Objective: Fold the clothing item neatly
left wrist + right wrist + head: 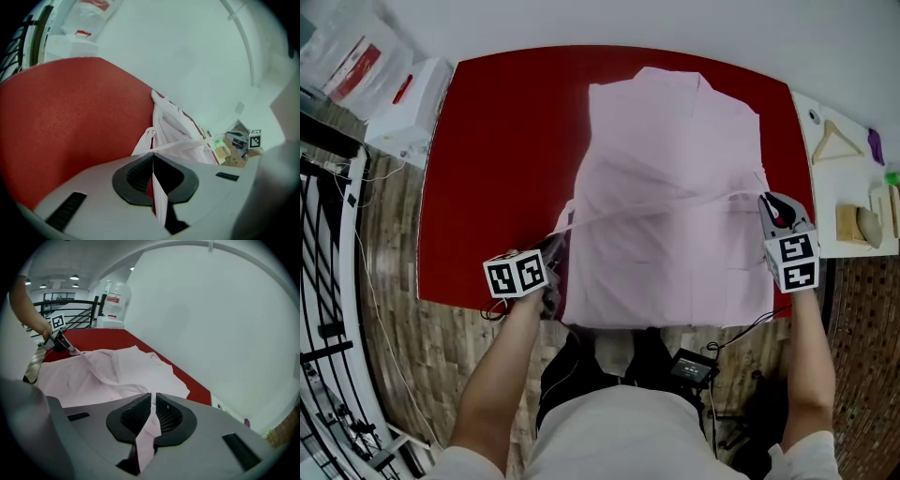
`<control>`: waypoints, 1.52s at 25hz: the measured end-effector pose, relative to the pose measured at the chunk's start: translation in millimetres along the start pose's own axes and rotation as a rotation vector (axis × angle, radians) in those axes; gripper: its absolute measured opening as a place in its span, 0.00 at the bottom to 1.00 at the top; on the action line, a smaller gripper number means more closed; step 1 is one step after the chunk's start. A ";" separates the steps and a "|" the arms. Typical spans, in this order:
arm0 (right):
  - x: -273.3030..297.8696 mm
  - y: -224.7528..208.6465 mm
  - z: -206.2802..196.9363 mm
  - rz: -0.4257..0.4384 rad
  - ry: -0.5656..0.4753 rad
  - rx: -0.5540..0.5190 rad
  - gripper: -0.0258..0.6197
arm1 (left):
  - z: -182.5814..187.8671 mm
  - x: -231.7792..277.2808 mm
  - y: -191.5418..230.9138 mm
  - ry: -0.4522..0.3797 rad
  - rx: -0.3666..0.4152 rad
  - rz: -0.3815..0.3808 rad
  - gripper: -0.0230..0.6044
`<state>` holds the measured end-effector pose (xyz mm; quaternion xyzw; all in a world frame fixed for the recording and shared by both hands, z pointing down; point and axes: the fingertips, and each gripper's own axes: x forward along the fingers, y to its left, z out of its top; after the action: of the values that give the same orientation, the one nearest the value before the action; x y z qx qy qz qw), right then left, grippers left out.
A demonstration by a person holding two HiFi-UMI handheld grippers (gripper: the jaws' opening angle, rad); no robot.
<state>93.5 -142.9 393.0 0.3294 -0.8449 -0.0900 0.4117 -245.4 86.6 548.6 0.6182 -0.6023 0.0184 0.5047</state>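
A pale pink shirt lies spread on the red table, its near hem at the front edge. My left gripper is at the shirt's near left side, shut on a thin fold of pink cloth. My right gripper is at the shirt's right side, shut on another pinch of the fabric. A taut edge of cloth runs across the shirt between the two grippers. In the left gripper view the shirt stretches away from the jaws; in the right gripper view the shirt spreads toward the left gripper.
A white side table at the right carries a wooden hanger, wooden pieces and a purple item. A white box and a plastic bag sit at the top left. A black railing stands at the left over wood flooring.
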 end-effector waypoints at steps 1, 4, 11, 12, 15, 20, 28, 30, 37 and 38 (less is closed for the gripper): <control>5.0 -3.7 -14.0 0.000 0.022 0.015 0.10 | 1.9 -1.6 -0.7 -0.008 0.026 0.016 0.05; 25.7 -5.3 -50.6 0.016 0.090 0.022 0.10 | 6.3 -5.0 -8.2 -0.025 0.104 0.024 0.05; 76.8 -17.0 -98.3 0.036 0.197 -0.059 0.10 | -6.4 -0.6 -55.4 -0.012 0.310 -0.077 0.05; 81.2 -21.1 -103.7 0.029 0.208 -0.058 0.10 | -9.9 -0.7 -59.5 -0.006 0.326 -0.089 0.05; 90.3 -28.6 -119.0 0.034 0.229 -0.024 0.10 | -18.0 -1.8 -71.2 0.009 0.354 -0.133 0.05; 78.3 -33.1 -123.3 0.013 0.151 0.026 0.10 | -26.8 -0.1 -102.4 0.033 0.420 -0.236 0.05; 48.2 -8.3 -170.2 0.057 0.188 -0.035 0.11 | -37.9 10.4 -99.1 0.115 0.422 -0.250 0.05; 45.3 -6.8 -182.4 0.069 0.217 -0.036 0.15 | -39.4 12.1 -98.0 0.130 0.428 -0.249 0.05; 32.2 -6.7 -166.0 0.089 0.160 -0.023 0.23 | -32.7 11.3 -115.6 0.128 0.460 -0.286 0.05; 33.5 -3.6 -155.5 0.101 0.142 -0.031 0.23 | -30.0 11.9 -120.5 0.125 0.464 -0.297 0.05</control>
<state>197.8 -148.2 513.0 0.2858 -0.8275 -0.0584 0.4797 -132.5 69.1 498.3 0.7963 -0.4527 0.1197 0.3830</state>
